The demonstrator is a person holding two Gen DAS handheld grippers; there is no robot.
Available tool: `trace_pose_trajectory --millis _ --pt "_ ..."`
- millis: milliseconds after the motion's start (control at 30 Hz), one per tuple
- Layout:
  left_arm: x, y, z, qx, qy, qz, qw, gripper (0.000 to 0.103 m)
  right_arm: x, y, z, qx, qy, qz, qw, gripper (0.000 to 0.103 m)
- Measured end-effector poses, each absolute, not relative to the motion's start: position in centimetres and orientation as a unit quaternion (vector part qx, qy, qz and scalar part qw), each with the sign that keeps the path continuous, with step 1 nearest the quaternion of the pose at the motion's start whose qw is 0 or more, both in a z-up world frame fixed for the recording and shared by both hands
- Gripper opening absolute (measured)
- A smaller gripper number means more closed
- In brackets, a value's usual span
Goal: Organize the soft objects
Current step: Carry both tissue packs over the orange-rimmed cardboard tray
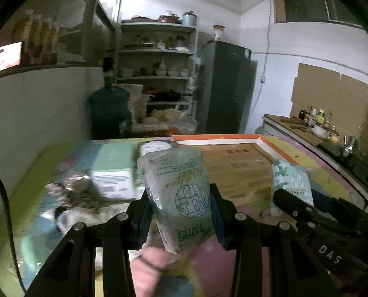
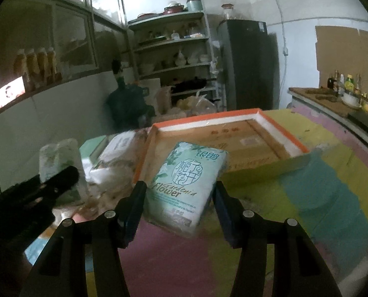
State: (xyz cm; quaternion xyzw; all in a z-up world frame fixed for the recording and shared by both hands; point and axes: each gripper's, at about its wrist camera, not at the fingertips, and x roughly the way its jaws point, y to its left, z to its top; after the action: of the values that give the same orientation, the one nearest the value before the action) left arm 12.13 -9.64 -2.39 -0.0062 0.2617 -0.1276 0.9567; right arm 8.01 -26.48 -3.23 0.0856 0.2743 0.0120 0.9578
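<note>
Gripping its ends, a tissue pack (image 1: 181, 198) was held squeezed upside down in the left gripper (image 1: 181, 219), near the orange-edged tray (image 2: 278, 126). A second tissue pack (image 2: 184, 185) was clamped in the right gripper (image 2: 180, 212), before that tray.

Two black two-finger grippers, each with angular linkage arms joined by round silver pivot pins. Left gripper (image 1: 181, 212) in the lower middle of the left wrist view: blue ribbed pads (image 1: 144, 219) on the inner faces of its fingers. Right gripper (image 2: 180, 210) alike in build, with darker blue pads (image 2: 130, 219). White letters "DAS" on the right gripper's black body at the lower right of the left wrist view. A thin dark band around a wrist (image 1: 149, 263) low in that view.
</note>
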Motion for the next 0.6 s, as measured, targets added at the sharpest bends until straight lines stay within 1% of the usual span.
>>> trace_pose_trajectory --millis 333,600 --pt "15.2 -15.5 -2.1 -0.016 0.279 -0.136 0.951 0.043 9.5 -33.9 -1.6 0.076 0.254 -0.007 0.964 0.056" --pt "17.8 -20.4 -1.8 -0.016 0.281 -0.14 0.949 0.043 12.0 -39.4 -2.1 0.08 0.27 0.003 0.96 0.056"
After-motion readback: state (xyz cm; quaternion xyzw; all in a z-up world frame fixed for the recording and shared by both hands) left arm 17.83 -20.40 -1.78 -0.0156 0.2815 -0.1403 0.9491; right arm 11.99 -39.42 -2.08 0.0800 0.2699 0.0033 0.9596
